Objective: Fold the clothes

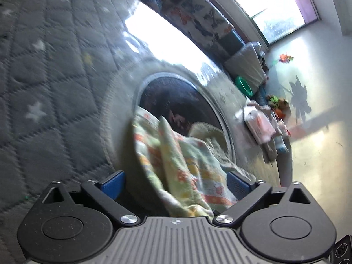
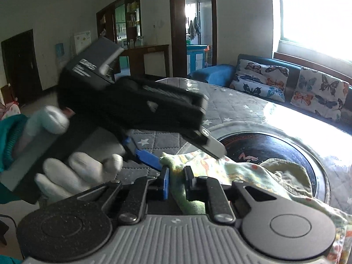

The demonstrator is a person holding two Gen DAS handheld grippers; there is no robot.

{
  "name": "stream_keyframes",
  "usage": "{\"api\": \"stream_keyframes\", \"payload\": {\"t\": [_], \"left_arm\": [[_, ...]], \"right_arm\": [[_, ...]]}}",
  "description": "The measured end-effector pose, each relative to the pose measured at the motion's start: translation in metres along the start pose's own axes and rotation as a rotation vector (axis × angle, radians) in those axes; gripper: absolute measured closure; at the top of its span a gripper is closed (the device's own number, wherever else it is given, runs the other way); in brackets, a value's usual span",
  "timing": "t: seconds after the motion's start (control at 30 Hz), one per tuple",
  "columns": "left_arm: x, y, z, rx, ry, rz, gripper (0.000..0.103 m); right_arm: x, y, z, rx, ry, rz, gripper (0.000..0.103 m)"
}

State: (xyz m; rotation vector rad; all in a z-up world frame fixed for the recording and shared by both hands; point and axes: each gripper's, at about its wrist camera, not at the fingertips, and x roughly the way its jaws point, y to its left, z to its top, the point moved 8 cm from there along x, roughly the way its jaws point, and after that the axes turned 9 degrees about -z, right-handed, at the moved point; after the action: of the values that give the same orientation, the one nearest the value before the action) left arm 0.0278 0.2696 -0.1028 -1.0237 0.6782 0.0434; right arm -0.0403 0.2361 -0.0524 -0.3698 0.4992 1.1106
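Clothing point(image 2: 222, 169), a pale green printed garment, is pinched at one fold in the right tongs point(image 2: 177, 183), whose jaws press on the cloth. Left tongs point(image 1: 176, 183) stand wide apart with the same garment lying loose between the blue pads point(image 1: 113, 184). It drapes across a grey quilted, star-patterned bed point(image 1: 44, 77) over a dark round disc point(image 2: 264, 149), with a butterfly-cushioned sofa point(image 2: 275, 81) beyond.

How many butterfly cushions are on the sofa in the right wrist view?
2. One butterfly cushion leans on the sofa backrest near its armrest; the other sits further right below the window. More may be hidden past the frame edge.
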Motion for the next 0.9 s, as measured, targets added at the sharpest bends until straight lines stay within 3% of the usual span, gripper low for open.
{"api": "stream_keyframes", "payload": {"t": [0.1,0.17,0.23,0.4,0.5,0.53,0.7,0.77,0.9], "left_arm": [[0.013,0.000,-0.005,-0.032,0.042,-0.037,0.022],[0.017,0.002,-0.009,-0.042,0.053,-0.050,0.038],[0.020,0.002,-0.013,-0.044,0.069,-0.063,0.064],[0.023,0.009,-0.017,-0.038,0.076,-0.040,0.081],[0.022,0.010,-0.018,-0.037,0.075,-0.040,0.082],[0.022,0.009,-0.018,-0.029,0.075,-0.036,0.082],[0.021,0.007,-0.018,-0.004,0.071,-0.021,0.082],[0.021,0.008,-0.018,0.000,0.070,-0.018,0.082],[0.020,0.008,-0.018,0.014,0.066,-0.007,0.082]], "right_arm": [[-0.003,-0.001,-0.001,0.014,-0.009,0.013,0.091],[-0.005,-0.001,-0.003,0.017,-0.007,0.027,0.091],[-0.006,-0.002,-0.005,0.020,-0.008,0.037,0.090],[-0.016,-0.015,-0.006,0.041,-0.012,0.041,0.084],[-0.026,-0.036,-0.009,0.074,-0.014,0.006,0.075],[-0.029,-0.045,-0.010,0.086,-0.014,-0.011,0.067],[-0.040,-0.122,-0.034,0.165,0.036,-0.219,0.052],[-0.040,-0.155,-0.050,0.195,0.070,-0.312,0.051],[-0.046,-0.208,-0.080,0.326,0.111,-0.411,0.051]]}}
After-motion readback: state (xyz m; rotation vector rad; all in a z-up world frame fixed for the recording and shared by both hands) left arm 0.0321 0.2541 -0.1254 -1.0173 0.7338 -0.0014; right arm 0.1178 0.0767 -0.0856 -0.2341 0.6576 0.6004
